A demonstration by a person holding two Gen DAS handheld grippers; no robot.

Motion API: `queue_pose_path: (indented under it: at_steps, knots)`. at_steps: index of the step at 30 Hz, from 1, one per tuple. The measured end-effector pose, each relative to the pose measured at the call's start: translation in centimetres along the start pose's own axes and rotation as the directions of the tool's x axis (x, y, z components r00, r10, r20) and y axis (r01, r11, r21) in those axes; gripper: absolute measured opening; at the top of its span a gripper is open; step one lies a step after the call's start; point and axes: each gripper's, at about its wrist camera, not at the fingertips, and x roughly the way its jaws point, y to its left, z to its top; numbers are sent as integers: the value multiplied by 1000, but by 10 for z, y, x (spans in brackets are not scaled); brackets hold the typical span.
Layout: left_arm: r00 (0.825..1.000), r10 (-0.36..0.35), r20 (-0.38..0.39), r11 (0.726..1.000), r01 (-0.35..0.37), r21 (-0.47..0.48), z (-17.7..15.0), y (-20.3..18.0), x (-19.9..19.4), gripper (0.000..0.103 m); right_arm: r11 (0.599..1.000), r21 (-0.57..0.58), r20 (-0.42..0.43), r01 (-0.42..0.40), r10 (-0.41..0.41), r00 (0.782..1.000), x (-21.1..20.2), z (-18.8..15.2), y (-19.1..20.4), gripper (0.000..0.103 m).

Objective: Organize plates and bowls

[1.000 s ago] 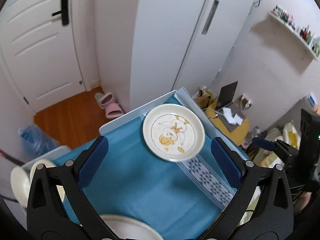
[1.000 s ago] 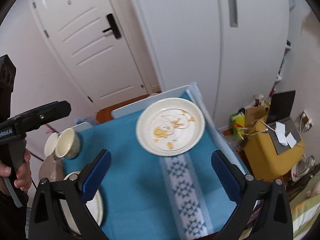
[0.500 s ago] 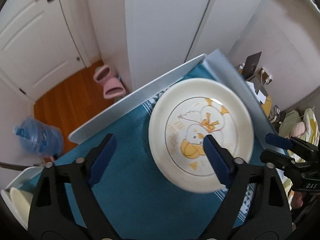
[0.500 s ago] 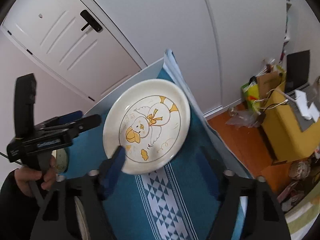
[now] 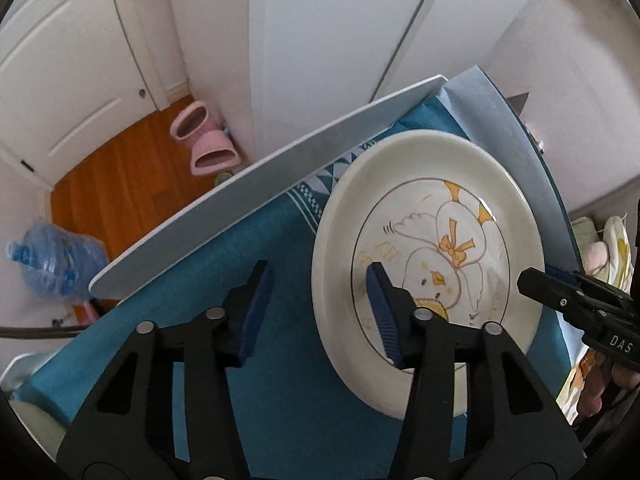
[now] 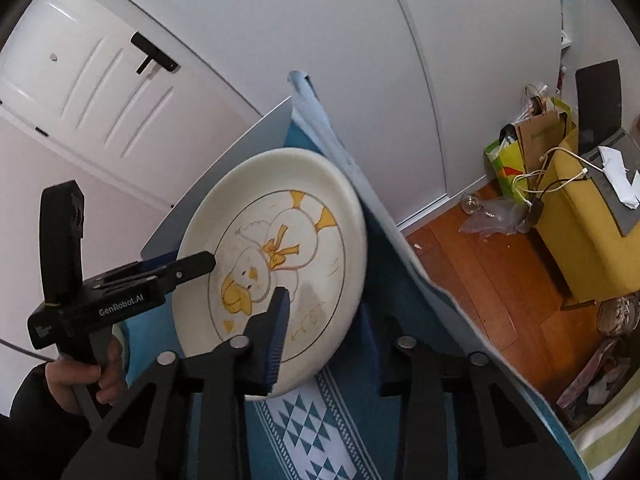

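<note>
A cream plate with a yellow duck drawing (image 5: pixel 436 256) lies at the far corner of the table on a blue cloth (image 5: pixel 280 384). My left gripper (image 5: pixel 316 312) straddles the plate's left rim, one blue pad over the plate, the other outside it; the jaws are partly closed with a gap. My right gripper (image 6: pixel 332 340) straddles the plate's (image 6: pixel 280 248) near right rim, one pad over the plate, the other behind the rim. I cannot tell whether the pads touch the plate. Each gripper shows in the other's view: the right gripper (image 5: pixel 576 300) and the left gripper (image 6: pixel 132 292).
The table's far edge (image 5: pixel 280 168) and right edge (image 6: pixel 360 184) are close to the plate. Beyond are a white door (image 6: pixel 92 80), pink slippers (image 5: pixel 204 144), a water jug (image 5: pixel 56 260) and a yellow box (image 6: pixel 592 216) on the wood floor.
Both grippers have moved in to the plate and narrowed their jaws around its opposite rims. The plate fills more of both views.
</note>
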Motion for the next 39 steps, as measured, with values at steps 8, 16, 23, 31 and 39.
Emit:
queue_pose_path:
  at_steps: [8, 16, 23, 31, 39]
  knots:
    - [1000, -21, 8, 1000, 21, 5, 8, -4, 5, 18, 999, 47, -13, 13, -13, 1000, 9, -2, -8, 13]
    - [1000, -21, -1, 1000, 21, -6, 8, -2, 5, 18, 1000, 24, -17, 6, -5, 1000, 8, -3, -9, 14]
    - [1000, -5, 28, 1000, 5, -8, 5, -7, -7, 18, 1000, -30, -2, 4, -4, 1000, 0, 0, -5, 14]
    - [993, 21, 113, 999, -15, -51, -8, -9, -63, 18, 992, -128, 24, -18, 22, 999, -32, 7, 17, 14]
    - [975, 74, 208, 987, -43, -152, -52, 2, -142, 18, 965, -256, 27, -62, 71, 997, -72, -6, 68, 14]
